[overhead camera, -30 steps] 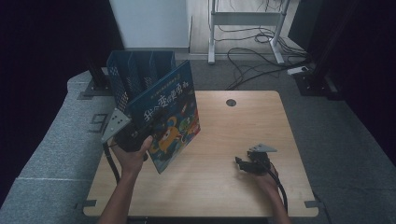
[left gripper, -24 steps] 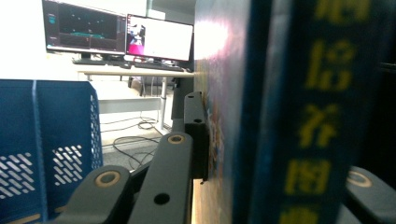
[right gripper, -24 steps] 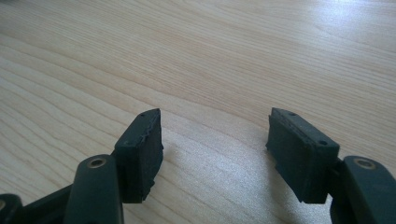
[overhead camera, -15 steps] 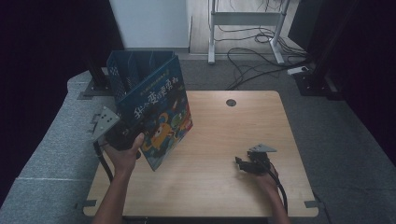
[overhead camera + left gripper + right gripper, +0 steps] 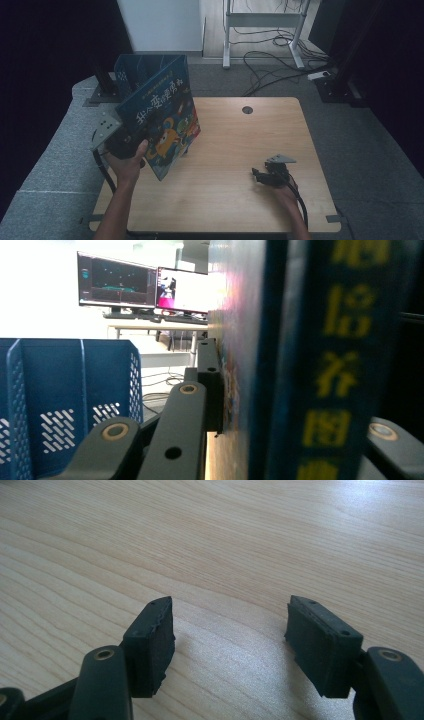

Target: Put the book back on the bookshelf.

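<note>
A dark blue picture book (image 5: pixel 160 120) with cartoon art and yellow lettering is held tilted above the table's left edge. My left gripper (image 5: pixel 122 142) is shut on its lower left corner. In the left gripper view the book's spine (image 5: pixel 320 360) stands between the jaws, with one pad (image 5: pixel 210 385) pressed flat on the cover. Behind the book stands a blue perforated file rack (image 5: pixel 137 70), also seen as the blue rack (image 5: pixel 70 400) at the left. My right gripper (image 5: pixel 262 176) rests low on the wooden table (image 5: pixel 240 145), open, with bare wood between its pads (image 5: pixel 150 640).
A round cable hole (image 5: pixel 247 110) sits at the table's far middle. Grey carpeted floor (image 5: pixel 55 165) surrounds the table. Desk legs and cables (image 5: pixel 265 50) lie beyond the far edge. Two monitors (image 5: pixel 145 287) stand on a distant desk.
My left gripper has lifted the book and swung it toward the left and the blue rack, standing it more upright. The right gripper has stayed in place.
</note>
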Available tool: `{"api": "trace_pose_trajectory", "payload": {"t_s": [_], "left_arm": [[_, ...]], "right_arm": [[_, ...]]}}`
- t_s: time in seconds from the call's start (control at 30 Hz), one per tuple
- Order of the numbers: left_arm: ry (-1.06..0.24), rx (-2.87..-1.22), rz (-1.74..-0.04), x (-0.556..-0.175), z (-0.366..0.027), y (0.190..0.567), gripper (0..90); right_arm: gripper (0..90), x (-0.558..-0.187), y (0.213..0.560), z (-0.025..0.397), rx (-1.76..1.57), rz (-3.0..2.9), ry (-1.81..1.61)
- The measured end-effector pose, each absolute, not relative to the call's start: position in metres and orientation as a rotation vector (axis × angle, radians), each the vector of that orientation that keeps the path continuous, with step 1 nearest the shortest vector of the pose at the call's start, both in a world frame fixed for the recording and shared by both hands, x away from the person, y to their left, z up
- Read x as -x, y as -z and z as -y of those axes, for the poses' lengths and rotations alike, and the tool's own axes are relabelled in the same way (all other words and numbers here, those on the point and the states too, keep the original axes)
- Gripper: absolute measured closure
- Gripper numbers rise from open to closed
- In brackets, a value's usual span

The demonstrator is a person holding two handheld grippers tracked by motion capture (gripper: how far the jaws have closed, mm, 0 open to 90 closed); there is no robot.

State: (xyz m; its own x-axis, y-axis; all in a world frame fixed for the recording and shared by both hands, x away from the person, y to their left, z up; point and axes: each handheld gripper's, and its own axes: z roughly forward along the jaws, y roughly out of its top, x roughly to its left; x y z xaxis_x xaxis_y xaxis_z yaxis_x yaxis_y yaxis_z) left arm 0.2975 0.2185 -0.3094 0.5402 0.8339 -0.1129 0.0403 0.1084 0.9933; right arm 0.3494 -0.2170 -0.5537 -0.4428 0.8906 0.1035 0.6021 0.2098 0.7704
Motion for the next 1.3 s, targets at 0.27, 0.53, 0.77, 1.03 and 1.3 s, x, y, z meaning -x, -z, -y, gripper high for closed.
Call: {"api": "trace_pose_trajectory", "payload": {"t_s": [0.27, 0.53, 0.77, 1.03, 1.3], "left_arm": [[-0.714, -1.330, -0.857, -0.300, -0.229, 0.308, 82.3], [-0.763, -1.316, -0.864, -0.298, -0.235, 0.303, 82.3], [-0.772, -1.307, -0.881, -0.300, -0.240, 0.301, 82.2], [-0.776, -1.295, -0.896, -0.304, -0.242, 0.301, 82.2], [-0.788, -1.284, -0.916, -0.310, -0.241, 0.302, 82.2]], "right_arm": [[35.6, -0.349, 0.554, 0.217, -1.398, -2.122, -1.094], [35.6, -0.349, 0.554, 0.218, -1.407, -2.118, -1.104], [35.5, -0.349, 0.554, 0.217, -1.406, -2.118, -1.103], [35.4, -0.349, 0.554, 0.217, -1.406, -2.117, -1.100], [35.5, -0.349, 0.554, 0.217, -1.408, -2.117, -1.100]]}}
